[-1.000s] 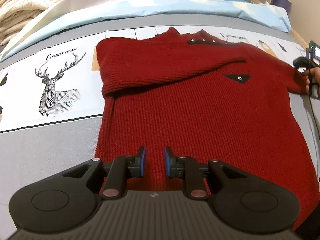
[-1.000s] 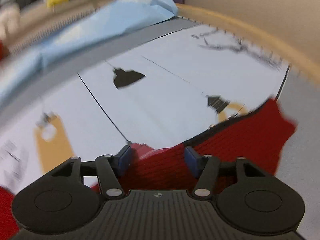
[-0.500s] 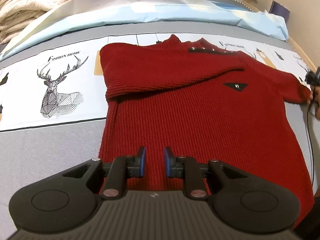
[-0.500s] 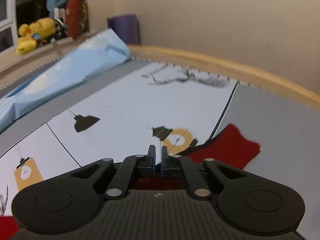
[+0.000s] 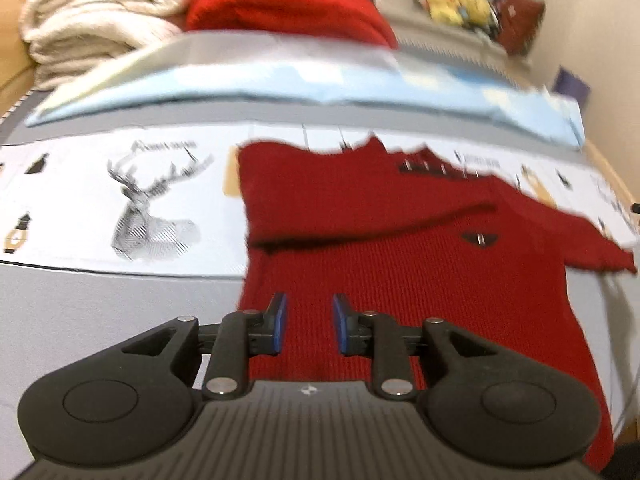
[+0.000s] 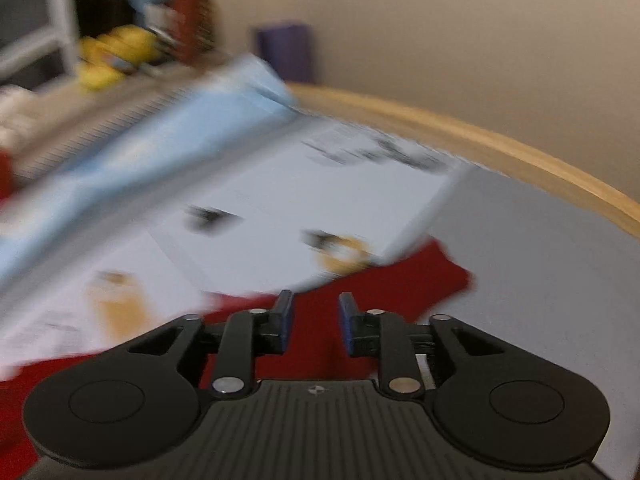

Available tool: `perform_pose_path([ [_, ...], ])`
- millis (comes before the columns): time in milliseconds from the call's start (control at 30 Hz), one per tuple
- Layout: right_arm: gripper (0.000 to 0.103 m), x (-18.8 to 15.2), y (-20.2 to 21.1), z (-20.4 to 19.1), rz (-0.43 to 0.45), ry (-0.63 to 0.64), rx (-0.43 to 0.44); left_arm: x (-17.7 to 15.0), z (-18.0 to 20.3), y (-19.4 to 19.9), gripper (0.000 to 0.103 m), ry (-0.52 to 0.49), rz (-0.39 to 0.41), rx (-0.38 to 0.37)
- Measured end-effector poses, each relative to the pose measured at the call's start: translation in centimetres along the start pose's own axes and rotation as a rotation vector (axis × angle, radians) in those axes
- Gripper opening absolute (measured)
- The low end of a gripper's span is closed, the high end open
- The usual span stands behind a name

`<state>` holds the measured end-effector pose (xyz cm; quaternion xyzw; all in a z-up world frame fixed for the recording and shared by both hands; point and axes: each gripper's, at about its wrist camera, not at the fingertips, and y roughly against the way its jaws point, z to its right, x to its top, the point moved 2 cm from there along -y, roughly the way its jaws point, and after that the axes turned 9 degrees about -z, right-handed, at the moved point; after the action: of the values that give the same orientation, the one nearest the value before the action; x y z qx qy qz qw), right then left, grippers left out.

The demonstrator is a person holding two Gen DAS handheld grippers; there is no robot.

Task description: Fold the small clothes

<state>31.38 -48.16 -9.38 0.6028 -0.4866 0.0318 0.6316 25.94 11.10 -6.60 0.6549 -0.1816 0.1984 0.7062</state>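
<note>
A small red knit sweater (image 5: 400, 248) lies flat on the printed bed sheet, its left sleeve folded across the chest and its right sleeve (image 5: 592, 248) stretched out to the right. My left gripper (image 5: 307, 322) is open and empty above the sweater's lower hem. In the right wrist view my right gripper (image 6: 315, 320) is open and empty just above the right sleeve (image 6: 404, 280), whose cuff lies ahead to the right. Both views are blurred.
The sheet (image 5: 120, 184) has a deer print (image 5: 152, 208). A light blue cloth (image 5: 280, 84) lies behind the sweater, with folded cream blankets (image 5: 92, 32) and a red garment (image 5: 288, 8) beyond. A wooden bed edge (image 6: 500, 148) and wall bound the right side.
My right gripper, shut on the sleeve half a second ago, has opened and let it go. The left gripper has lifted and tilted slightly, staying open over the hem.
</note>
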Motion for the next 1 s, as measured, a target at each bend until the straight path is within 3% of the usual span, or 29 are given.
perform_pose_path([
  [200, 0.063, -3.1, 13.8, -8.4, 0.062, 0.186, 0.353, -0.5, 0.0, 2.4, 0.044, -0.012, 0.139, 0.029],
  [267, 0.073, -5.0, 16.3, -10.3, 0.080, 0.241, 0.418, -0.9, 0.3, 2.8, 0.048, -0.026, 0.159, 0.039],
  [367, 0.074, -7.9, 16.8, -12.2, 0.074, 0.320, 0.467, -1.5, 0.8, 3.1, 0.048, -0.060, 0.174, 0.055],
  [433, 0.072, -9.8, 14.9, -13.2, 0.012, 0.330, 0.419, -1.5, 1.6, 2.9, 0.040, -0.100, 0.186, 0.068],
  [467, 0.063, -10.3, 14.0, -13.4, -0.036, 0.318, 0.394, -1.3, 2.1, 2.6, 0.022, -0.118, 0.184, 0.072],
  [500, 0.049, -10.8, 12.8, -13.7, -0.094, 0.288, 0.383, -1.1, 2.6, 2.2, 0.007, -0.135, 0.176, 0.063],
  [533, 0.041, -11.2, 11.6, -13.9, -0.150, 0.256, 0.395, -0.8, 2.9, 1.6, 0.003, -0.146, 0.170, 0.050],
  [600, 0.006, -11.5, 9.7, -14.3, -0.235, 0.221, 0.418, 0.3, 4.4, 0.4, 0.002, -0.179, 0.172, 0.038],
  [833, 0.008, -10.7, 6.8, -13.5, -0.287, 0.207, 0.328, 4.6, 10.3, -6.7, 0.004, -0.256, 0.183, -0.023],
  [900, 0.018, -10.8, 6.3, -12.6, -0.309, 0.204, 0.320, 5.6, 12.2, -9.7, 0.004, -0.277, 0.175, -0.028],
  [1000, 0.023, -10.6, 5.8, -12.1, -0.326, 0.210, 0.314, 6.3, 14.1, -13.8, 0.008, -0.302, 0.150, -0.023],
])
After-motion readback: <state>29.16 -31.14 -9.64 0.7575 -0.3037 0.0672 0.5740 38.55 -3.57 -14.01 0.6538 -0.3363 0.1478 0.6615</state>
